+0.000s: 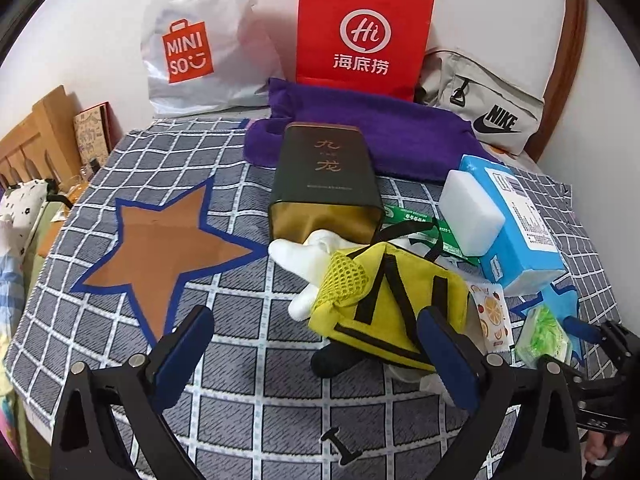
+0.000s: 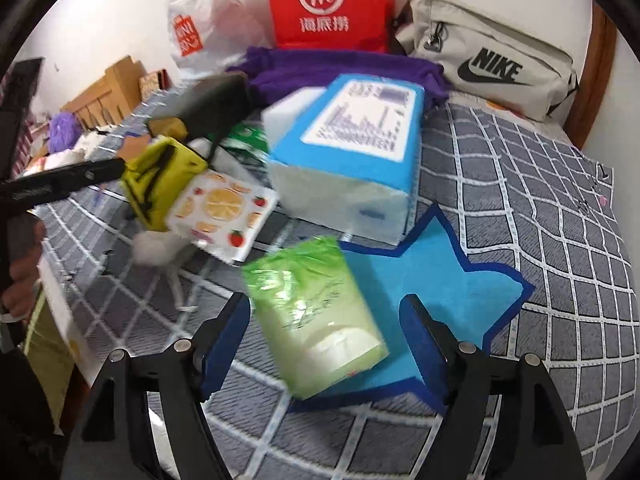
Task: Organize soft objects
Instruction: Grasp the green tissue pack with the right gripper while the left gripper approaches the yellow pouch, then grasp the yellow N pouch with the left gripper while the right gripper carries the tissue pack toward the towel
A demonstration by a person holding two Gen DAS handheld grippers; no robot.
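under both wide-open, empty-jawed grippers, the left gripper (image 1: 316,344) and the right gripper (image 2: 326,340), spreads a grey checked bedspread (image 1: 240,392), white wall (image 1: 100,20) beyond, blue felt star (image 2: 440,276) by the right.

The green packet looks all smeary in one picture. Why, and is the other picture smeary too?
Right wrist view: the green packet and blue tissue pack are smeared by motion blur, and straight lines bend near the rounded edges. Left wrist view: sharp, the yellow bag is crisp, with the same bending.
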